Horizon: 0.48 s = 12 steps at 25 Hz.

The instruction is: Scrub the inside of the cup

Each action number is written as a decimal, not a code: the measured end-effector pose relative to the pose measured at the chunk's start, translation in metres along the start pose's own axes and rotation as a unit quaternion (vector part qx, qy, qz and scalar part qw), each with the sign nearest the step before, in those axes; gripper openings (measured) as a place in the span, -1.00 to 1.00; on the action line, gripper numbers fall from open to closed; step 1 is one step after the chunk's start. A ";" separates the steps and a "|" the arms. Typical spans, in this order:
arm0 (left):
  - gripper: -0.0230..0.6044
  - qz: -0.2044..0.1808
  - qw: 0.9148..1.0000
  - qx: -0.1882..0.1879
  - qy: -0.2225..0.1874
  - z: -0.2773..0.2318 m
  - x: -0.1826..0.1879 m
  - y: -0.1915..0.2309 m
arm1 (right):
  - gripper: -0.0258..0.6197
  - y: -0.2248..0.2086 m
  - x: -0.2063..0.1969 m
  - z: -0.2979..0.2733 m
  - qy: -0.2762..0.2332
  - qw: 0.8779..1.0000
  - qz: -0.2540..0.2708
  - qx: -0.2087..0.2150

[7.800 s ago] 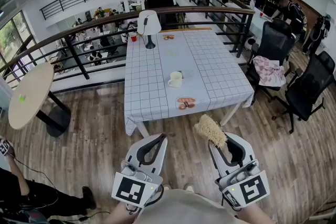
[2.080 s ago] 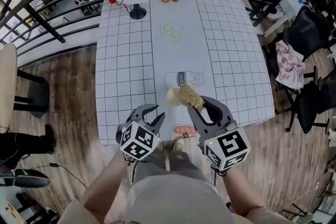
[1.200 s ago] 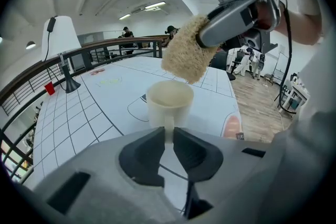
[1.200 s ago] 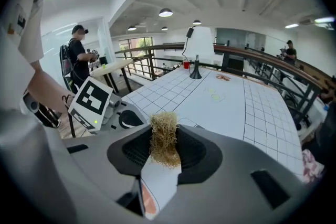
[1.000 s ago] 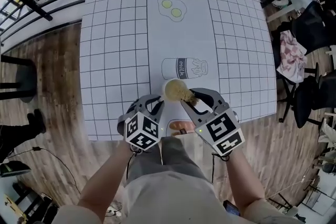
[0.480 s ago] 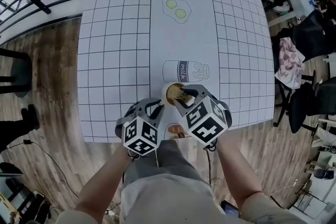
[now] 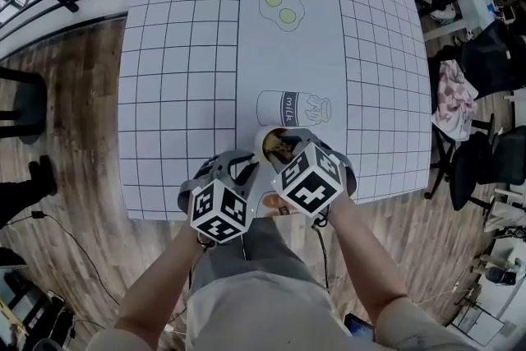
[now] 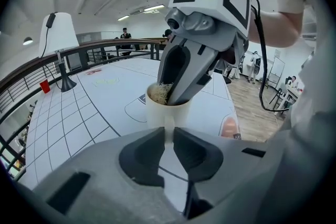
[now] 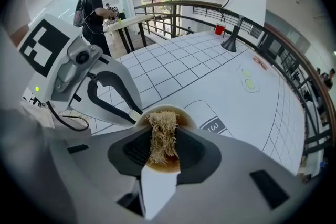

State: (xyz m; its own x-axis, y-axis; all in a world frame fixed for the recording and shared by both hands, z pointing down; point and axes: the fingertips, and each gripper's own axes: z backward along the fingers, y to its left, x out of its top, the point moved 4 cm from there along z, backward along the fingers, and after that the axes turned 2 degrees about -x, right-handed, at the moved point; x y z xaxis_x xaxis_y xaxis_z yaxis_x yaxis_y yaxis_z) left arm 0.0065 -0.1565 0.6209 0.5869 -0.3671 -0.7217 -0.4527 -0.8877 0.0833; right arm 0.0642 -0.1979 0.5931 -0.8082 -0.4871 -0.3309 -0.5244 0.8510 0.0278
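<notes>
A cream cup (image 7: 269,144) stands near the table's front edge, brown inside (image 9: 167,165). My left gripper (image 7: 245,164) is shut on the cup's handle (image 8: 169,132), which sits pinched between the jaws, with the cup (image 8: 160,112) just beyond. My right gripper (image 7: 283,149) tilts down over the cup mouth, shut on a straw-coloured fibre scrubber (image 9: 163,136). The scrubber's end reaches inside the cup rim (image 9: 169,111). From the left gripper view (image 8: 169,136) the right gripper (image 8: 177,93) pokes into the cup beside the fibres (image 8: 159,93).
A white checked tablecloth (image 7: 181,78) carries a printed milk bottle (image 7: 293,108) just behind the cup. A white lamp (image 8: 59,34) and a red cup (image 8: 45,86) stand at the far end. Office chairs (image 7: 485,53) are to the right; a person (image 9: 97,10) stands by a round table.
The person walked up to the table. My right gripper lowered the scrubber into the cup and tipped over it, while my left gripper closed in on the cup's handle.
</notes>
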 end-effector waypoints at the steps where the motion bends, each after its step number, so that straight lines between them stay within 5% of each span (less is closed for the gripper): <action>1: -0.73 0.000 1.000 0.001 0.000 0.000 0.000 0.000 | -0.56 0.000 0.000 0.000 0.001 1.000 -0.004 0.008; 6: -0.73 -0.007 1.000 -0.003 0.009 0.000 0.000 -0.002 | -0.56 0.001 -0.007 0.015 -0.020 0.995 -0.065 0.073; 12: -0.73 -0.010 1.000 0.004 0.010 -0.001 -0.002 0.009 | -0.56 -0.002 0.004 0.061 -0.063 0.995 -0.058 0.053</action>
State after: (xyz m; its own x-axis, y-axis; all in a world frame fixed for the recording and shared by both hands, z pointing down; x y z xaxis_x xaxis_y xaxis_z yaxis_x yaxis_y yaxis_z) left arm 0.0017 -0.1640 0.6237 0.6097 -0.3552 -0.7086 -0.4458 -0.8928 0.0639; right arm 0.0784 -0.1898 0.5340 -0.7007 -0.5604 -0.4416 -0.5749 0.8100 -0.1155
